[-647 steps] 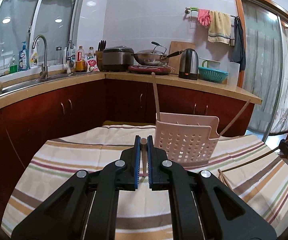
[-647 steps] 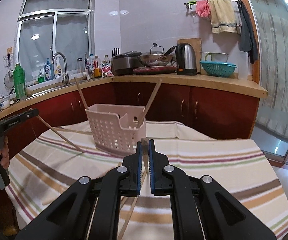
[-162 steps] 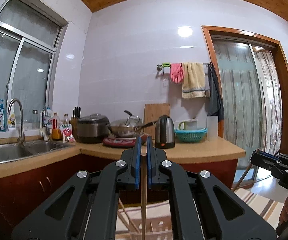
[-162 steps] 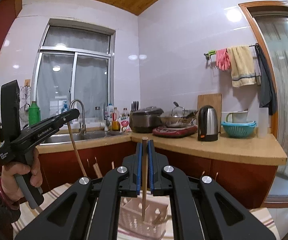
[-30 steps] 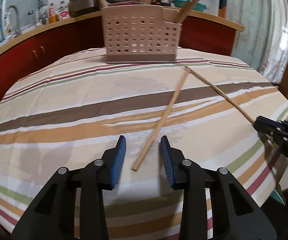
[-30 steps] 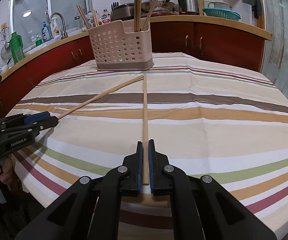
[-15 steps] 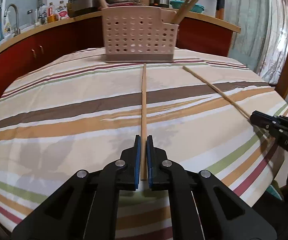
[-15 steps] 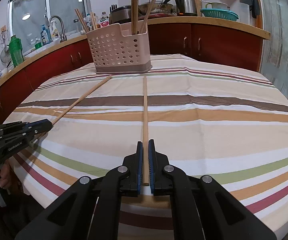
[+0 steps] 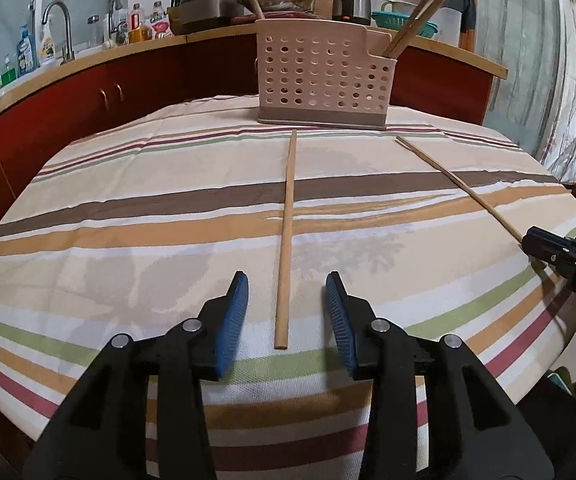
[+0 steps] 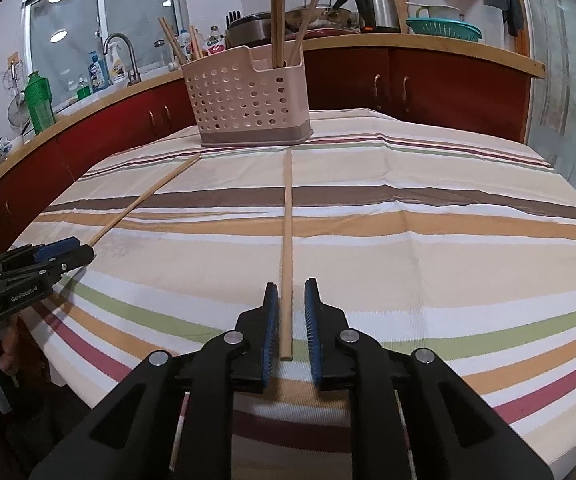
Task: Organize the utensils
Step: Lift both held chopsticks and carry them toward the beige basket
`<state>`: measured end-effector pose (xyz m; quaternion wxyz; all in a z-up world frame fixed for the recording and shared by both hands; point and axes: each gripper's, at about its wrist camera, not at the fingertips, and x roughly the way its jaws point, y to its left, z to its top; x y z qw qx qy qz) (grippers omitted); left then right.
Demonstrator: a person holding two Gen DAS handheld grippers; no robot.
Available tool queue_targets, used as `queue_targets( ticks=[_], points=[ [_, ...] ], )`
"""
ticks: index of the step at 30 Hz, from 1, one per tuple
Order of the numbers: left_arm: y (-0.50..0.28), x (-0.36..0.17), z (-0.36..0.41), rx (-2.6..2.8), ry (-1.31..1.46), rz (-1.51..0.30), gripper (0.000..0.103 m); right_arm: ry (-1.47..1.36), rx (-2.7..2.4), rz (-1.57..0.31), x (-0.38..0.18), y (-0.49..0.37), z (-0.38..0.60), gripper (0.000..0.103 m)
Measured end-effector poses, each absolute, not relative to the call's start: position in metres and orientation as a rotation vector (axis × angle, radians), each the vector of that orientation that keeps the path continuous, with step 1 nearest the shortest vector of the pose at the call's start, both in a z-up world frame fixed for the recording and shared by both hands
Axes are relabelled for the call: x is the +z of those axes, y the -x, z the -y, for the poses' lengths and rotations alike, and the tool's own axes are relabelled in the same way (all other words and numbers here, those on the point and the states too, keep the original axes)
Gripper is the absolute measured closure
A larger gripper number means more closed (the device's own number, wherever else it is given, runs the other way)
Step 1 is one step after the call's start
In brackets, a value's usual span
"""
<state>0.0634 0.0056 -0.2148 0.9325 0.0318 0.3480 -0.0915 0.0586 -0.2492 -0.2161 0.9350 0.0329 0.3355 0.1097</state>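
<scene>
Two long wooden chopsticks lie on the striped tablecloth. One chopstick (image 9: 286, 236) lies between the wide-open fingers of my left gripper (image 9: 286, 292), untouched. The other chopstick (image 10: 286, 248) lies between the slightly parted pads of my right gripper (image 10: 290, 292), which is open. A pink perforated utensil basket (image 9: 320, 80) stands at the table's far side and holds several chopsticks upright; it also shows in the right wrist view (image 10: 243, 100). Each view shows the other gripper at the table's side edge, my right gripper (image 9: 528, 238) and my left gripper (image 10: 83, 254).
The round table (image 9: 127, 220) has a striped cloth. Behind it runs a red kitchen counter (image 10: 428, 80) with a sink tap (image 9: 57, 24), bottles, a rice cooker, a wok, a kettle (image 10: 376, 8) and a teal colander (image 10: 444, 28).
Both grippers were shut on their chopsticks half a second ago. Now both have opened, the left wide, the right a little, and the chopsticks lie on the cloth.
</scene>
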Motion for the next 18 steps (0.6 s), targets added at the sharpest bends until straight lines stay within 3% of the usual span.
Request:
queue_targets(
  ticks=[2,4,7,18],
  points=[
    [-0.064,-0.215,-0.009,-0.187,-0.047,-0.712,0.068,-0.061,0.226,-0.677,-0.217,-0.056,0.249,0.088],
    [-0.064,-0.215,-0.013,-0.186,-0.039,-0.708,0.083,-0.062,0.230,-0.677,-0.217,-0.054,0.249,0.090],
    [-0.064,-0.214,-0.016,-0.192,-0.032,-0.710,0.096,-0.075,0.243,-0.681,-0.216,-0.053,0.249,0.097],
    [-0.054,-0.178,-0.021,-0.187,-0.027,-0.616,0.097,-0.076,0.238,-0.599,-0.183,-0.044,0.251,0.097]
  ],
)
